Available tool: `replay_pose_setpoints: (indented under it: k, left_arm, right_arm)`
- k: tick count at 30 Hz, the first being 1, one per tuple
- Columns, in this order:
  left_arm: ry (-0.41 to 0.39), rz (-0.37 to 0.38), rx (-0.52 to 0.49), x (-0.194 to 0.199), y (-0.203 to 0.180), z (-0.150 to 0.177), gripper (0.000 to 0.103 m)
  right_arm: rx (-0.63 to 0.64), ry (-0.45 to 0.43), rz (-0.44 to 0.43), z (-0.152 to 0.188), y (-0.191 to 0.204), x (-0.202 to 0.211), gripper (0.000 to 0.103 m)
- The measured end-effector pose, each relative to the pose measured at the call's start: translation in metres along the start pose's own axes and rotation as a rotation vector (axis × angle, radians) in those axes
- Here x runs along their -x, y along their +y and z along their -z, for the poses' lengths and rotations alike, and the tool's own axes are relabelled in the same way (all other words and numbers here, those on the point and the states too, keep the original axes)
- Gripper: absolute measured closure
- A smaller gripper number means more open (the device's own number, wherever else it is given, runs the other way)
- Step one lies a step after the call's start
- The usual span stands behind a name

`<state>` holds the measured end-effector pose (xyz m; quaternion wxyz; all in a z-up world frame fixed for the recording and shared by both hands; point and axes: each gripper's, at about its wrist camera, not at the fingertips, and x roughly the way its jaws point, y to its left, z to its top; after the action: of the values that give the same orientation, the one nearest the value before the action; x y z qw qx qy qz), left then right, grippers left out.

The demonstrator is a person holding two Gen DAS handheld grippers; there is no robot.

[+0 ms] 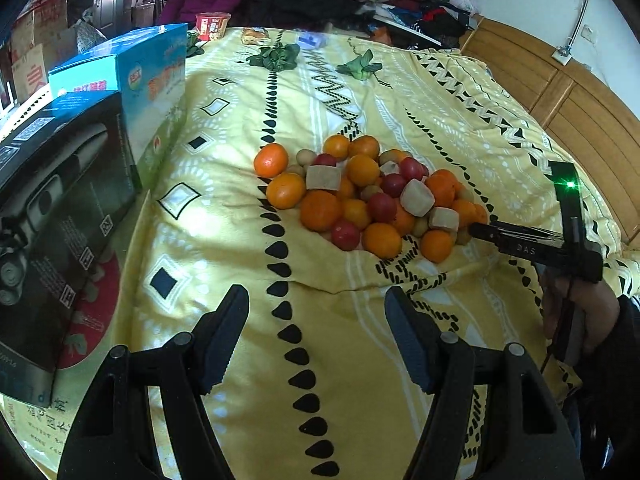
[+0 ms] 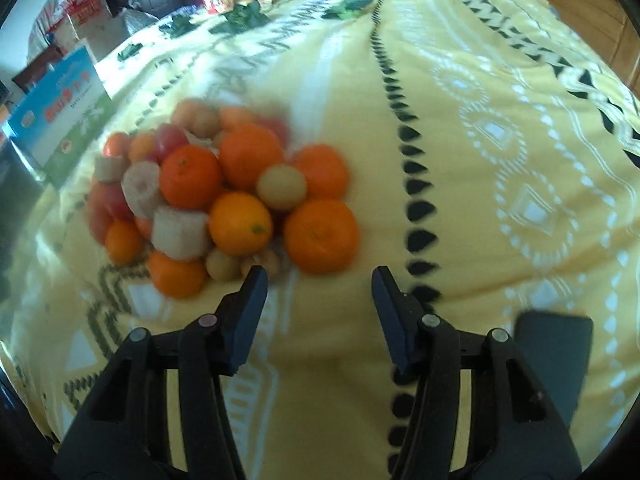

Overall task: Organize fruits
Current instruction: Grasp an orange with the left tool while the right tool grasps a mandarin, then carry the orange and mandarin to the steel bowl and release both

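Observation:
A heap of fruit (image 1: 368, 196) lies on the yellow patterned bedspread (image 1: 224, 208): several oranges, red tomatoes, small tan round fruits and pale banana chunks. My left gripper (image 1: 316, 304) hovers open and empty over bare cloth, short of the heap. The right gripper shows in the left wrist view as a black tool (image 1: 532, 244) held by a hand (image 1: 580, 312), its tips at the heap's right edge. In the right wrist view the right gripper (image 2: 318, 284) is open with nothing between its fingers, just below a large orange (image 2: 320, 236); the heap (image 2: 208, 196) looks blurred.
A black box (image 1: 60, 216) and a blue carton (image 1: 136, 80) stand at the left bed edge. Green leaves (image 1: 276, 56), a snack cup (image 1: 212, 26) and a person in purple lie beyond. A wooden headboard (image 1: 568, 92) runs on the right. A dark phone (image 2: 556, 352) lies by the right gripper.

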<state>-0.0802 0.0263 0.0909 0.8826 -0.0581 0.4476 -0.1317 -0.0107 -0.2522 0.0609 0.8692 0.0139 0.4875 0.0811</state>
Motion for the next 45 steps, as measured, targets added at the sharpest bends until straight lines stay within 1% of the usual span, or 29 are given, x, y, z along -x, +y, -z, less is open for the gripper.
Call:
replay_pose_setpoints:
  k: [2, 5, 7, 8, 9, 12, 15, 16, 18, 19, 21, 22, 26, 29, 31, 33, 35, 36, 39, 42, 45]
  left_arm:
    - [-0.003, 0.011, -0.003, 0.0, -0.002, -0.002, 0.031]
    - [-0.006, 0.036, 0.012, -0.001, -0.002, -0.005, 0.031]
    - [-0.004, 0.045, 0.017, -0.005, -0.002, -0.007, 0.031]
    - [-0.004, 0.044, 0.018, -0.008, -0.002, -0.008, 0.031]
    - [-0.004, 0.046, 0.021, -0.01, -0.002, -0.01, 0.031]
    - [-0.01, 0.054, 0.036, -0.022, 0.0, -0.016, 0.031]
    - [-0.002, 0.071, 0.052, -0.039, 0.005, -0.027, 0.032]
    - [0.003, 0.084, 0.07, -0.045, 0.008, -0.031, 0.033]
    - [0.012, 0.117, 0.121, -0.059, 0.015, -0.041, 0.043]
    - [0.015, 0.126, 0.141, -0.066, 0.017, -0.045, 0.045]
    - [0.018, 0.135, 0.155, -0.079, 0.018, -0.053, 0.055]
    - [0.024, 0.137, 0.156, -0.085, 0.018, -0.055, 0.056]
    - [0.046, 0.139, 0.191, -0.105, 0.021, -0.058, 0.057]
    - [0.059, 0.137, 0.196, -0.115, 0.023, -0.057, 0.057]
    - [0.059, 0.13, 0.199, -0.12, 0.025, -0.054, 0.057]
    - [0.05, 0.141, 0.207, -0.125, 0.028, -0.053, 0.056]
    - [0.042, 0.145, 0.194, -0.125, 0.027, -0.054, 0.057]
    - [0.037, 0.143, 0.184, -0.124, 0.026, -0.054, 0.063]
    - [0.026, 0.138, 0.167, -0.116, 0.024, -0.053, 0.063]
    - [-0.014, 0.14, 0.155, -0.096, 0.019, -0.056, 0.063]
    - [-0.074, 0.147, 0.132, -0.063, 0.013, -0.06, 0.063]
  right_arm:
    - [-0.04, -0.009, -0.014, -0.003, -0.005, -0.004, 0.049]
    - [-0.128, -0.012, -0.065, -0.005, -0.017, -0.009, 0.049]
    - [-0.154, -0.014, -0.078, -0.008, -0.02, -0.012, 0.049]
    - [-0.154, -0.016, -0.085, -0.008, -0.019, -0.013, 0.052]
    - [-0.149, -0.017, -0.093, -0.011, -0.018, -0.013, 0.06]
    - [-0.135, -0.037, -0.06, -0.01, -0.011, -0.003, 0.062]
    - [-0.17, -0.096, -0.087, -0.003, -0.008, 0.024, 0.062]
    - [-0.173, -0.113, -0.092, -0.001, -0.007, 0.031, 0.062]
    - [-0.176, -0.134, -0.115, 0.008, -0.003, 0.046, 0.062]
    - [-0.176, -0.137, -0.124, 0.013, -0.001, 0.051, 0.062]
    - [-0.166, -0.127, -0.141, 0.023, 0.004, 0.056, 0.062]
    - [-0.163, -0.118, -0.148, 0.025, 0.005, 0.056, 0.062]
    - [-0.146, -0.09, -0.163, 0.032, 0.009, 0.053, 0.062]
    - [-0.133, -0.09, -0.169, 0.031, 0.014, 0.052, 0.062]
    - [-0.126, -0.092, -0.176, 0.03, 0.016, 0.052, 0.062]
    - [-0.118, -0.089, -0.178, 0.03, 0.019, 0.05, 0.062]
    - [-0.113, -0.085, -0.181, 0.031, 0.02, 0.049, 0.062]
    - [-0.112, -0.084, -0.181, 0.031, 0.021, 0.049, 0.062]
    - [-0.111, -0.082, -0.181, 0.033, 0.022, 0.051, 0.062]
    - [-0.108, -0.087, -0.182, 0.034, 0.026, 0.056, 0.062]
    - [-0.097, -0.112, -0.183, 0.032, 0.032, 0.067, 0.062]
